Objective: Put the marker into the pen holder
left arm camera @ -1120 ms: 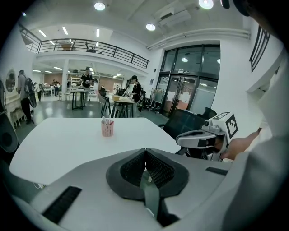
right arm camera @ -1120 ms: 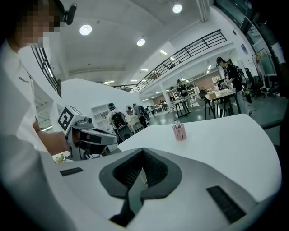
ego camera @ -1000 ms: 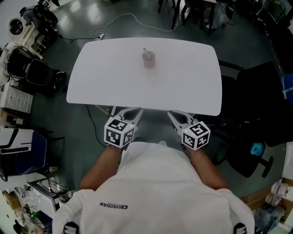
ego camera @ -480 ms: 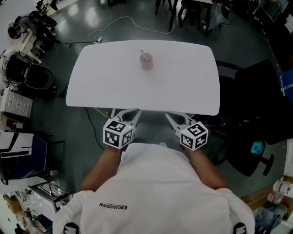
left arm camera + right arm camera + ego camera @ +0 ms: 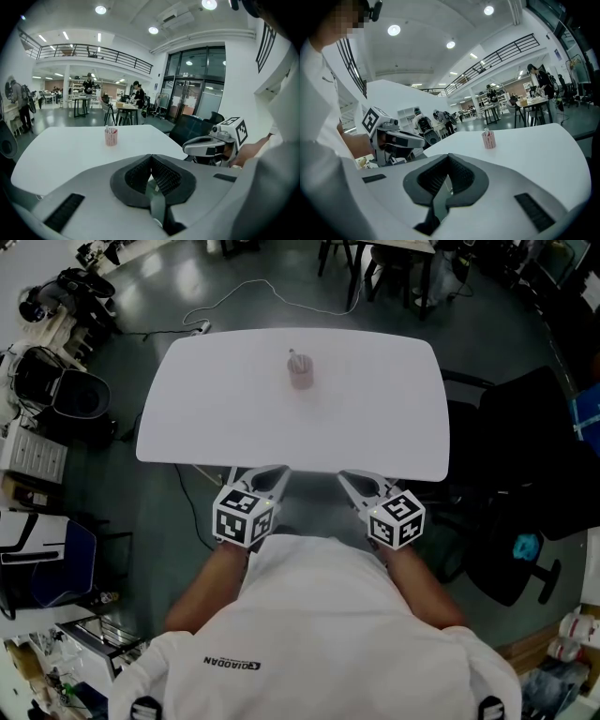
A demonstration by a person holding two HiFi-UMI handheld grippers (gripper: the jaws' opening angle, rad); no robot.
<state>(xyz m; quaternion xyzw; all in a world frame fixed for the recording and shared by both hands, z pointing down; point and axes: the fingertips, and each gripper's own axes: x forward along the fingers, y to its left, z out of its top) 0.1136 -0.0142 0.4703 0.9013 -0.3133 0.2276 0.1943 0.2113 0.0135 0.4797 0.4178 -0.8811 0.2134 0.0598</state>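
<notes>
A pink pen holder (image 5: pixel 301 374) stands at the far middle of the white table (image 5: pixel 216 418), with a marker (image 5: pixel 292 356) upright inside it. Both grippers hang below the table's near edge, close to my body and far from the holder. My left gripper (image 5: pixel 262 471) is shut with nothing in it, its pads meeting in the left gripper view (image 5: pixel 151 156). My right gripper (image 5: pixel 360 478) is likewise shut and empty (image 5: pixel 448 156). The holder (image 5: pixel 111 137) shows well beyond the left jaws, and the holder (image 5: pixel 489 139) also stands far beyond the right jaws.
A black office chair (image 5: pixel 525 456) stands right of the table and another seat (image 5: pixel 56 390) to its left. A white cable (image 5: pixel 253 287) lies on the floor behind. People stand at distant tables (image 5: pixel 86 101).
The head view has shifted slightly, so the table sits a little lower in frame. Both grippers stay shut in about the same place.
</notes>
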